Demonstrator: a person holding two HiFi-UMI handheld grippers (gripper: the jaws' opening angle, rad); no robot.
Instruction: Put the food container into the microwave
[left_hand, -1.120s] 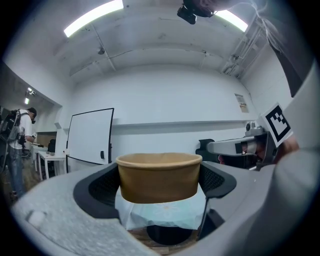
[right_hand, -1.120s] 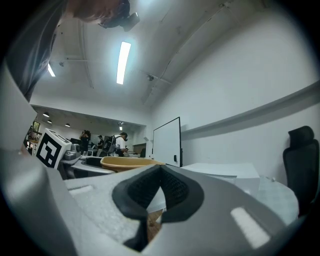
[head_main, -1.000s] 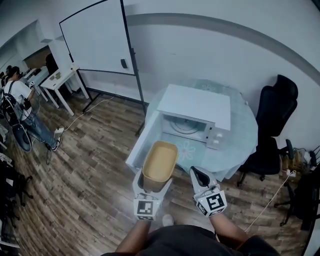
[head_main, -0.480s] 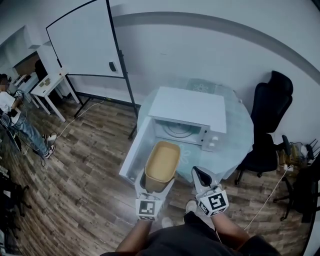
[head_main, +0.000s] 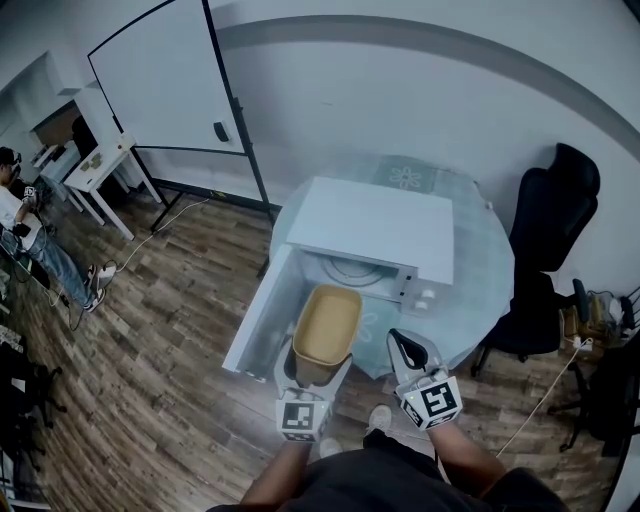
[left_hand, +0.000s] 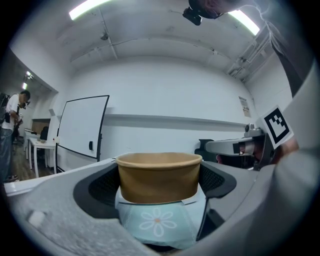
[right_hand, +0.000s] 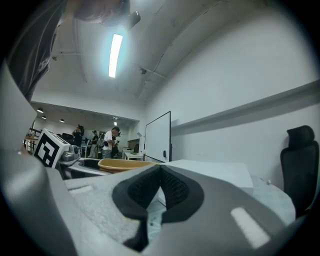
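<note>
Food container (head_main: 327, 322) between left tool (left_hand: 159, 184) jaws

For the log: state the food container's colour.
Tan-brown food container, plain and unpatterned; clearest in the left gripper view.

I see one round table (head_main: 482, 262) with a pale flowered cover. A white microwave (head_main: 372, 222) stands on it toward the left edge. Its open door (head_main: 262, 308) overhangs the near-left edge.

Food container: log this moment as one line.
left gripper shut on food container | right gripper shut, empty | microwave door open | food container outside
</note>
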